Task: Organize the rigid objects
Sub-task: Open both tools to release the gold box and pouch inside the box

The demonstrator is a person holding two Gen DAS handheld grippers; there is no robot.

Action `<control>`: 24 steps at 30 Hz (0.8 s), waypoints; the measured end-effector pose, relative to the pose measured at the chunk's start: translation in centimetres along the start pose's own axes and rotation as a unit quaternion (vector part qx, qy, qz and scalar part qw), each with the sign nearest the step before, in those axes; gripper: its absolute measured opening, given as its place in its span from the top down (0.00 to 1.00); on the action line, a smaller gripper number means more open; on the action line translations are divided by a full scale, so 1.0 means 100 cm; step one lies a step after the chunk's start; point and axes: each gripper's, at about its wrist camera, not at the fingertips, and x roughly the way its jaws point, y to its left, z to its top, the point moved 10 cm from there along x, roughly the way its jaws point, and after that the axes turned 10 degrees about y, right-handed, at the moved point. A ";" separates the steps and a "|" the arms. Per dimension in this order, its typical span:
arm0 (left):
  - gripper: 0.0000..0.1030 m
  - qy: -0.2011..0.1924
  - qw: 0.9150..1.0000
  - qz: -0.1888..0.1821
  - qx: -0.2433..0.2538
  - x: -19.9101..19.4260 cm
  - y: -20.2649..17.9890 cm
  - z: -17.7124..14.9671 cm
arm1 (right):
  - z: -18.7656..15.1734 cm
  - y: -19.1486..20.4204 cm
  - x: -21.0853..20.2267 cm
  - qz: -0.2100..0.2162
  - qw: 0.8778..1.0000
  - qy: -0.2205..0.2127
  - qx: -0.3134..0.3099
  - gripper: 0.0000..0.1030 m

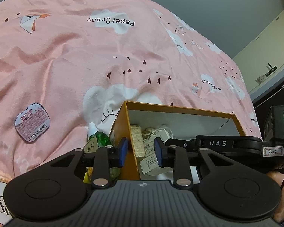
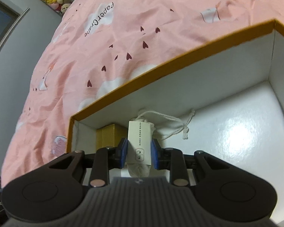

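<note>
Right wrist view: a white labelled card (image 2: pixel 139 143) wrapped round a pale drawstring pouch (image 2: pixel 166 125) sits clamped between the blue pads of the right tool (image 2: pixel 139 151), low inside the orange box (image 2: pixel 161 64), near its left end and just beside a gold box (image 2: pixel 108 136). The rest of the white box floor to the right is bare.

In the left wrist view the left tool (image 1: pixel 141 151) has its jaws narrow and straddling the orange box's near-left wall: one pad outside, one inside by the gold box and a paper-labelled packet (image 1: pixel 151 160). Whether the pads actually press the wall I cannot tell. A green bottle (image 1: pixel 101 138) stands just outside that wall, and a flat tin (image 1: pixel 31 122) lies well apart on the pink bedspread (image 1: pixel 85 56).

The risks, as I judge them: the soft bed lets the box tip or slide if the left tool pulls on the wall; the pouch's loose cord may catch a pad at release; and the left tool, crowded against the bottle, could knock it over.
</note>
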 end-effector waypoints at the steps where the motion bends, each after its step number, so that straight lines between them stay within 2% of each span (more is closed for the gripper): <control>1: 0.67 0.000 1.000 -0.001 -0.001 -0.001 0.000 0.000 | 0.000 0.000 0.000 -0.001 1.000 0.001 -0.002 0.75; 5: 0.67 -0.001 1.000 -0.006 -0.004 -0.002 0.000 0.000 | -0.002 -0.013 0.002 -0.034 0.999 0.015 0.008 0.74; 6: 0.67 -0.002 1.000 -0.006 -0.005 -0.002 0.000 0.001 | -0.003 -0.015 0.002 -0.042 0.999 0.016 0.010 0.76; 7: 0.67 -0.002 1.000 -0.007 -0.006 -0.002 0.000 0.001 | -0.003 -0.018 0.003 -0.050 0.999 0.018 0.010 0.83; 9: 0.68 -0.002 1.000 -0.007 -0.006 -0.002 0.000 0.000 | -0.006 -0.021 0.009 -0.078 0.996 0.031 0.009 0.83; 11: 0.68 -0.002 1.000 -0.007 -0.007 -0.003 0.000 0.000 | -0.008 -0.019 0.016 -0.088 0.995 0.037 0.002 0.83; 16: 0.68 -0.004 1.000 -0.008 -0.008 -0.004 0.000 0.000 | -0.015 -0.002 0.028 -0.060 0.996 0.065 -0.007 0.83; 19: 0.68 -0.008 1.000 -0.008 -0.005 -0.007 -0.001 -0.001 | -0.016 0.004 0.022 -0.089 0.994 0.048 -0.037 0.78; 21: 0.68 -0.013 1.000 -0.003 -0.002 -0.009 -0.001 -0.001 | -0.017 0.008 0.013 -0.108 0.991 0.031 -0.067 0.66; 24: 0.68 -0.025 1.000 0.011 0.007 -0.015 -0.005 -0.002 | -0.021 0.018 -0.001 -0.142 0.983 0.003 -0.115 0.64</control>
